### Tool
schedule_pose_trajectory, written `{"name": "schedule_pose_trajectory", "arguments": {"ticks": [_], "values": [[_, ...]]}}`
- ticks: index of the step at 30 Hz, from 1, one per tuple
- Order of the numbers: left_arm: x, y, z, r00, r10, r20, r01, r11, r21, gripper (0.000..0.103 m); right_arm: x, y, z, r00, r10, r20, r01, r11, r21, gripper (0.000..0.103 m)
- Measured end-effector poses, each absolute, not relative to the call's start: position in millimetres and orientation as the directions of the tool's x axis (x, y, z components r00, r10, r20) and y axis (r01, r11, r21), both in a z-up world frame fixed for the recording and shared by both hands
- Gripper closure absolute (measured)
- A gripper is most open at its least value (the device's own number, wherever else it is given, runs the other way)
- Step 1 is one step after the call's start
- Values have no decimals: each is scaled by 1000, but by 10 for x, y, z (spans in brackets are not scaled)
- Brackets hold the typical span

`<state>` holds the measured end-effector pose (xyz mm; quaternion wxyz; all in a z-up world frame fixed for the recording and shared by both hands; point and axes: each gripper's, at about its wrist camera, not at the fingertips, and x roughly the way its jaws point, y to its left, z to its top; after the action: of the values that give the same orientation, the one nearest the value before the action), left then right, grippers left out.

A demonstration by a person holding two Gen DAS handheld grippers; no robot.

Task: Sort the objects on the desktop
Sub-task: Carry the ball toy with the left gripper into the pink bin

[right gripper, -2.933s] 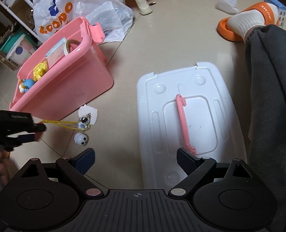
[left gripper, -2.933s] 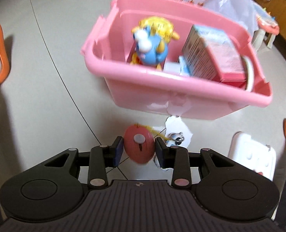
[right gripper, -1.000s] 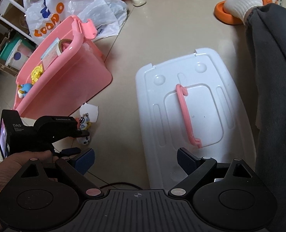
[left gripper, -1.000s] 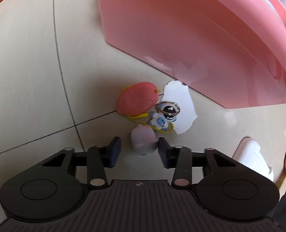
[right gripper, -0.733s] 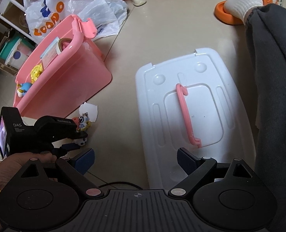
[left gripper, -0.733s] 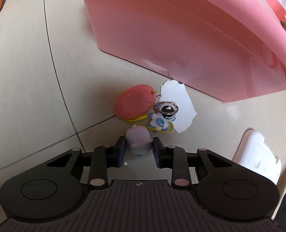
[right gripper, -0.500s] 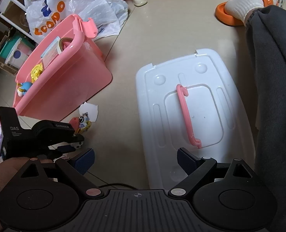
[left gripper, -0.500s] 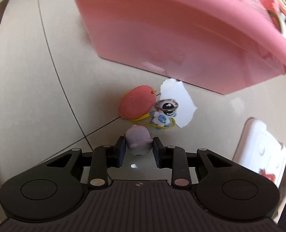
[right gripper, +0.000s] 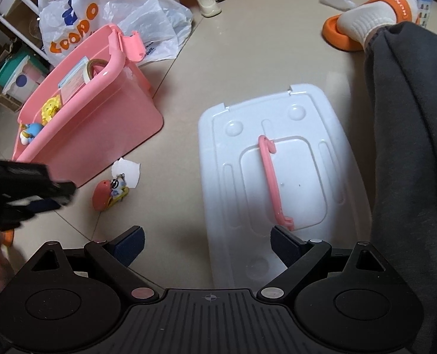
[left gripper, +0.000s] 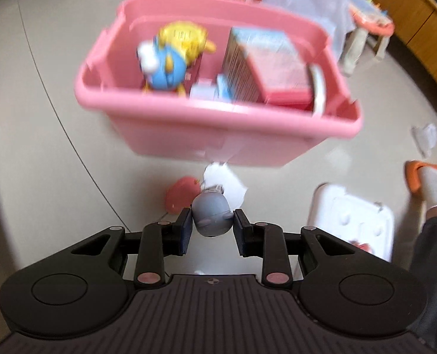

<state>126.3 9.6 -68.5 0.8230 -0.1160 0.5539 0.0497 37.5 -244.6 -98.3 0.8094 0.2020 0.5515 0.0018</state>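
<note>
Tiled floor beneath, the left gripper (left gripper: 212, 226) clamps a grey ball (left gripper: 211, 215) short of the pink bin (left gripper: 218, 129), likely its drop spot, while the right gripper (right gripper: 208, 243) gapes empty

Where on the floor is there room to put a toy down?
Bare floor lies between the pink bin and the white lid, and beyond the lid toward the orange slipper. It is crowded by the bin's near corner: the red toy, the keychain figure and the paper scrap sit together.
</note>
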Motion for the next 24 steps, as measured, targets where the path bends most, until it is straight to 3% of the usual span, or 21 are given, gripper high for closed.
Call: {"name": "schedule_pose_trajectory", "arguments": {"ticks": [15,24], "values": [[1491,289,282,533,-62,-844,-166,970,-176,73,299,-2470,-940,420,238,-876,224,908,354,13],[1965,286,150,496,-84,-864,-197,958,-206,73,312,-2488,-900,433,249,-866,210,907,365,12]]}}
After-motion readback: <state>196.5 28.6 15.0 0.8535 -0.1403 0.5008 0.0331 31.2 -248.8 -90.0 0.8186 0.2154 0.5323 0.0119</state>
